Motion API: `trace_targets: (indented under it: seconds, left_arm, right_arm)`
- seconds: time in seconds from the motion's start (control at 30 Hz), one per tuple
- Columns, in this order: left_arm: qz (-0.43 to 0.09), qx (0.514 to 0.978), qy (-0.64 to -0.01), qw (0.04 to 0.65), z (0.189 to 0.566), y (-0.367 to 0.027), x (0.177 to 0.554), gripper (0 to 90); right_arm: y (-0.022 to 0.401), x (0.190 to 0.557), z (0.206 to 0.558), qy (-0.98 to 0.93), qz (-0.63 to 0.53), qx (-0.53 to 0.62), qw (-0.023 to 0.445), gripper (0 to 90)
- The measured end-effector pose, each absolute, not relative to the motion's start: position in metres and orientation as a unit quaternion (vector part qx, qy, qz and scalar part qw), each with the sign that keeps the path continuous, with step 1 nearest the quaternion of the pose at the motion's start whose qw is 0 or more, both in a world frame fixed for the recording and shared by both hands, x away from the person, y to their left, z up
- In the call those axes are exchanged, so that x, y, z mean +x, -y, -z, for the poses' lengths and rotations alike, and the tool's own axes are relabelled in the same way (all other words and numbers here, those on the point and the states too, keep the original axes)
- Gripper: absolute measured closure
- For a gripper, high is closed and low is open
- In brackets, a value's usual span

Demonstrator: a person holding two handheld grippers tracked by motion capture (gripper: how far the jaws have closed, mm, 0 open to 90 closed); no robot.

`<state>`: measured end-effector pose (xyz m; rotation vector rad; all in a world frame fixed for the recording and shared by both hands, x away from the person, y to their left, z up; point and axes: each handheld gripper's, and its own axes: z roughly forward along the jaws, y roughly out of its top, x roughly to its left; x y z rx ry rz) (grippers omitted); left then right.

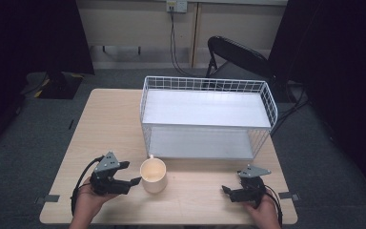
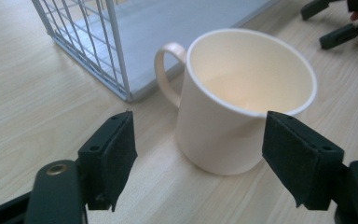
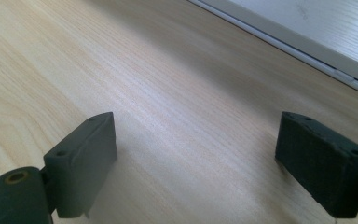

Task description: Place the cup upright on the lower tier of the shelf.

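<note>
A cream mug [image 1: 153, 175] stands upright on the wooden table [image 1: 109, 124], just in front of the white wire rack [image 1: 205, 117]; its handle points toward the rack. My left gripper [image 1: 130, 173] is open right beside the mug's left side. In the left gripper view the mug [image 2: 233, 126] sits just ahead of the spread jaws, and the left gripper [image 2: 200, 154] holds nothing. My right gripper [image 1: 227, 192] rests open near the table's front right. In its own view the right gripper [image 3: 196, 158] is open over bare wood.
The rack has two white shelves; its lower shelf edge [image 3: 307, 32] lies ahead of the right gripper, and its wire corner [image 2: 116, 60] stands left of the mug. A black folding chair [image 1: 236, 55] stands behind the table. The left part of the table is bare wood.
</note>
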<state>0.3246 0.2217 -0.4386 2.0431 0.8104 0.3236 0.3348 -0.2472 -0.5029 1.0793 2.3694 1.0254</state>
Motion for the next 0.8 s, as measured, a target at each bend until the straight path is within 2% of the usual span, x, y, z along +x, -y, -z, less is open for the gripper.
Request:
trace_targets:
  seconds: [0.47,0.7,0.8]
  left_arm:
    - [-0.155,0.796,-0.348,0.470,0.426,-0.212,0.327,31.9]
    - [-0.168,0.797,-0.354,0.459,0.433,-0.200,0.332,38.7]
    - [-0.175,0.798,-0.352,0.457,0.435,-0.196,0.333,45.0]
  right_arm:
    - [0.247,0.335,0.503,-0.834,-0.361,0.381,0.171,12.0]
    - [0.247,0.335,0.503,-0.834,-0.361,0.381,0.171,12.0]
    - [0.247,0.335,0.503,-0.834,-0.361,0.382,0.171,12.0]
